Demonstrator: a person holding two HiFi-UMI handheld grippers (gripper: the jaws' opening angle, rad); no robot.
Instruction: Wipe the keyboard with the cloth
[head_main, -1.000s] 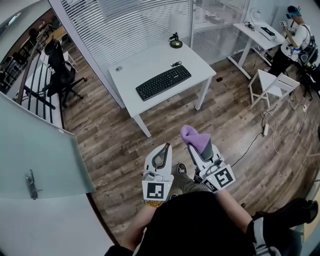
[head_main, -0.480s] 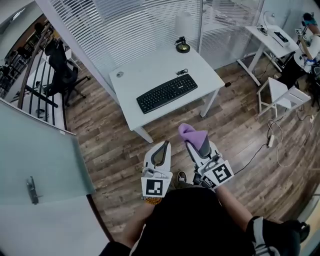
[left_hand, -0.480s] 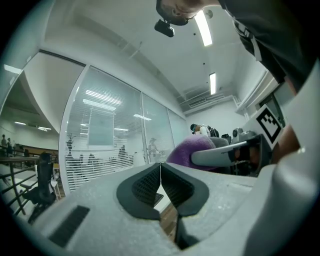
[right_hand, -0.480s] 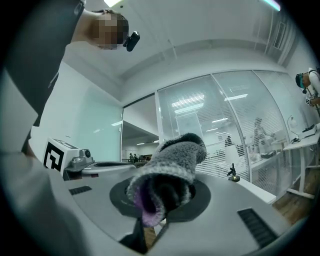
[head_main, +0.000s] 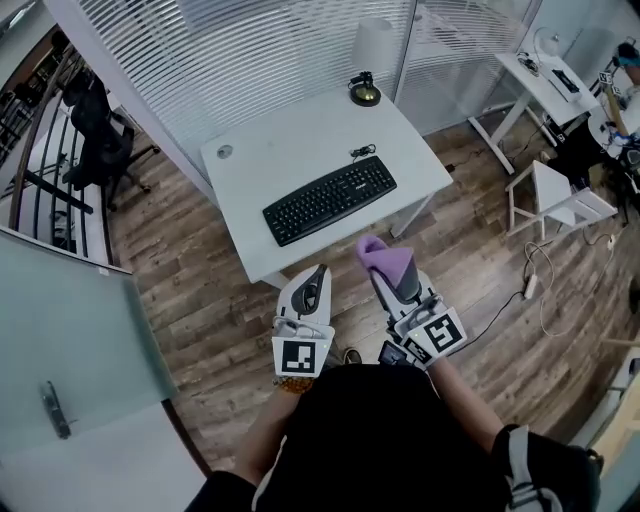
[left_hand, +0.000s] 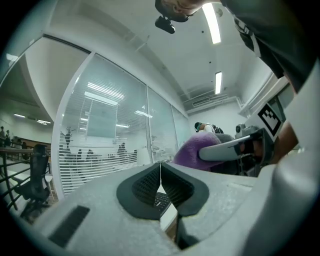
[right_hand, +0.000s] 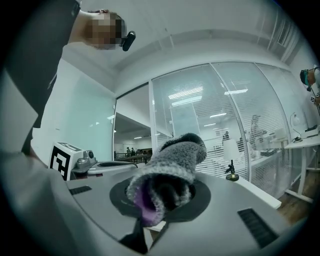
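Note:
A black keyboard (head_main: 330, 199) lies slantwise on a white table (head_main: 290, 140) just ahead of me. My right gripper (head_main: 383, 262) is shut on a fluffy purple cloth (head_main: 384, 258), whose wad sticks out past the jaws; in the right gripper view the cloth (right_hand: 167, 170) fills the jaw mouth. My left gripper (head_main: 316, 276) is shut with nothing between its pads, near the table's front edge. In the left gripper view its jaws (left_hand: 160, 176) meet in a thin line, and the cloth (left_hand: 197, 150) shows to the right.
A small lamp (head_main: 364, 92) and a cable stand at the table's far edge, a small round object (head_main: 224, 152) at its left. Glass walls with blinds lie behind it. A second desk (head_main: 548, 75) and a white chair (head_main: 552, 195) are at right, a glass door (head_main: 60, 330) at left.
Both grippers have moved forward toward the white table, which now lies much closer. The cloth stays gripped in the right gripper; the left stays shut.

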